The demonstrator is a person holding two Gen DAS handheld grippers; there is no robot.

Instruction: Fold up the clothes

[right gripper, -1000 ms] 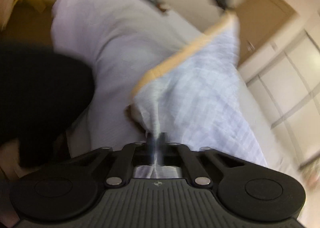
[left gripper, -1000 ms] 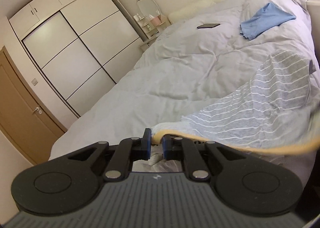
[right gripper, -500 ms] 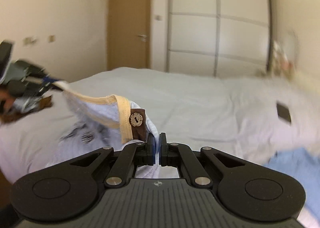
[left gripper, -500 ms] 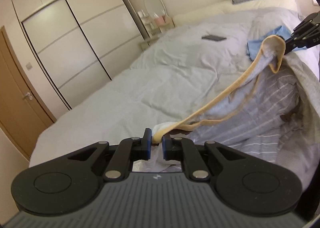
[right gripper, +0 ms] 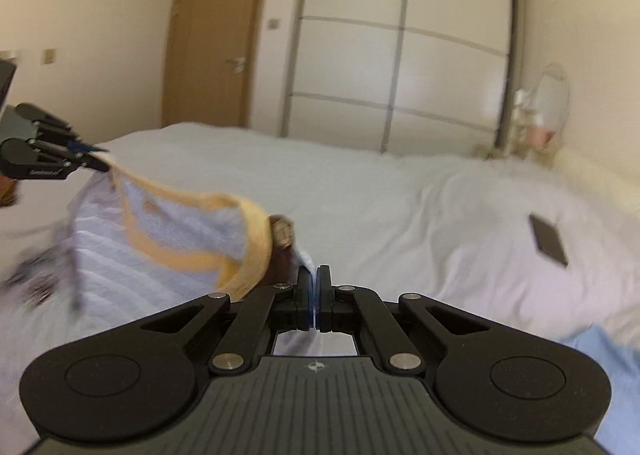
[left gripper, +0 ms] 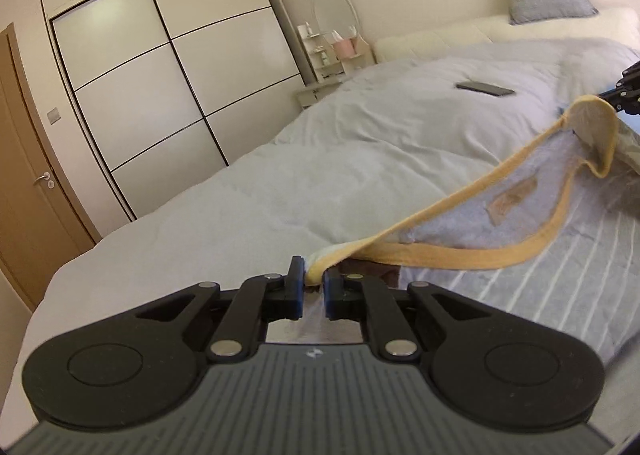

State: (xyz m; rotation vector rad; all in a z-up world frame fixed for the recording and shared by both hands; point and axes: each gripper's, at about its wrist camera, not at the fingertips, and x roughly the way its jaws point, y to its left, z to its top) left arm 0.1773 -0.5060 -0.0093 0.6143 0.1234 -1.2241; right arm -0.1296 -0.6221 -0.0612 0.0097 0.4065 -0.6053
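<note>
Two grippers share one garment here — a pale blue striped piece of clothing [left gripper: 532,255] with a yellow-banded waist opening, stretched above the bed [left gripper: 280,175]. The left gripper [left gripper: 313,287] has its pads nearly pressed together on one end of the yellow band [left gripper: 440,255], with the fabric pinched between the blue pads. The right gripper [right gripper: 313,295] is pressed fully together on the opposite end, just beside a brown patch with a button [right gripper: 282,233]; in the left wrist view it shows only at the far right edge, at the raised end of the band.

Holding the waist at its two ends makes sense for folding: the band is pulled into a line between the hands, so the body of the garment hangs and trails below it toward the quilt instead of bunching. The front edge of the band runs fairly taut while the back edge sags in a loop, which suggests the opening is not yet flattened.

Both grips sit on the thick band rather than the thin fabric — likely because it gives a firmer hold.

A dark phone [left gripper: 485,88] lies on the quilt well apart from the garment, and a second, light blue cloth [right gripper: 612,351] lies at the lower right of the right wrist view, probably waiting its turn.
</note>
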